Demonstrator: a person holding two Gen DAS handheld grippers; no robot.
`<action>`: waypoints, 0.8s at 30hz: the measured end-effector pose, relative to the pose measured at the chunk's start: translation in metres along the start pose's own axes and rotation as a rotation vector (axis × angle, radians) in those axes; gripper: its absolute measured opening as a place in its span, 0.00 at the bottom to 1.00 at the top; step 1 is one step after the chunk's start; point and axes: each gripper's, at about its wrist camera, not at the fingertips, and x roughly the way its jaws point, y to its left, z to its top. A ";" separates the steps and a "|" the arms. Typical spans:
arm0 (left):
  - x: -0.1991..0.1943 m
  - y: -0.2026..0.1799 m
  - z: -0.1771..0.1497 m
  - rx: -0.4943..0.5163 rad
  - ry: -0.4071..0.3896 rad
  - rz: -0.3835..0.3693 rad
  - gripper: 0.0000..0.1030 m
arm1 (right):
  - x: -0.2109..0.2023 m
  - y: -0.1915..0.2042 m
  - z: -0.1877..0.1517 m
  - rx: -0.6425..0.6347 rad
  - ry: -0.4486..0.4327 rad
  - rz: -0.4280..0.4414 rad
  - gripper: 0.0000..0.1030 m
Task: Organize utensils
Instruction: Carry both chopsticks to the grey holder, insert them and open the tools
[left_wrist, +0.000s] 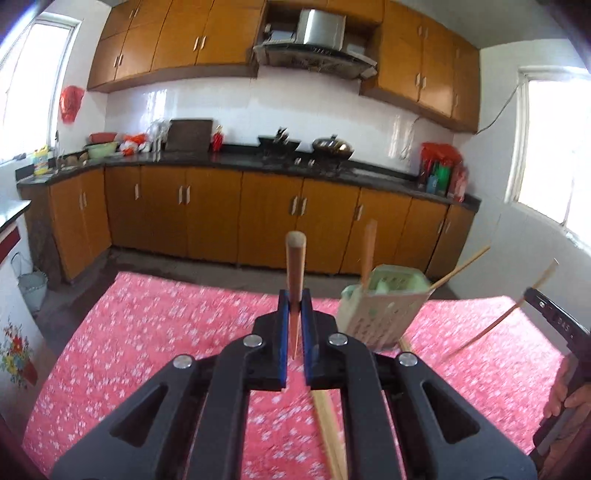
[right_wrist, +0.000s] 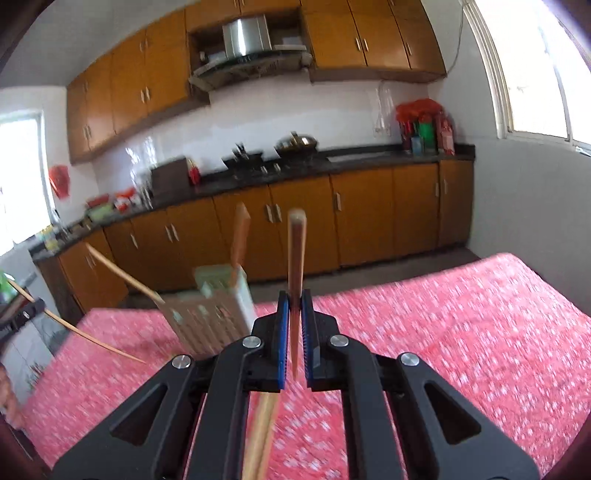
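My left gripper (left_wrist: 294, 306) is shut on a wooden chopstick (left_wrist: 295, 266) that stands upright between the blue pads. My right gripper (right_wrist: 294, 306) is shut on another wooden chopstick (right_wrist: 296, 254), also upright. A pale green and beige utensil holder (left_wrist: 382, 308) stands tilted on the red floral tablecloth (left_wrist: 147, 332), right of my left gripper; it also shows in the right wrist view (right_wrist: 214, 310), left of my right gripper. It holds a wooden handle (left_wrist: 369, 247) and a thin chopstick (left_wrist: 461, 267). More chopsticks (left_wrist: 328, 432) lie on the cloth under my left gripper.
The other gripper (left_wrist: 557, 317) shows at the right edge of the left wrist view with a thin stick (left_wrist: 498, 325) near it. Brown kitchen cabinets (left_wrist: 258, 214) and a dark counter with pots stand beyond the table. A metal bin (left_wrist: 33, 284) stands at the left.
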 end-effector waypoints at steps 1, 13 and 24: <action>-0.004 -0.004 0.006 0.004 -0.014 -0.013 0.08 | -0.004 0.004 0.010 0.009 -0.020 0.028 0.07; -0.019 -0.058 0.067 -0.001 -0.172 -0.136 0.08 | -0.004 0.047 0.075 0.023 -0.270 0.086 0.07; 0.039 -0.077 0.078 0.016 -0.203 -0.100 0.08 | 0.055 0.063 0.063 0.001 -0.281 0.015 0.07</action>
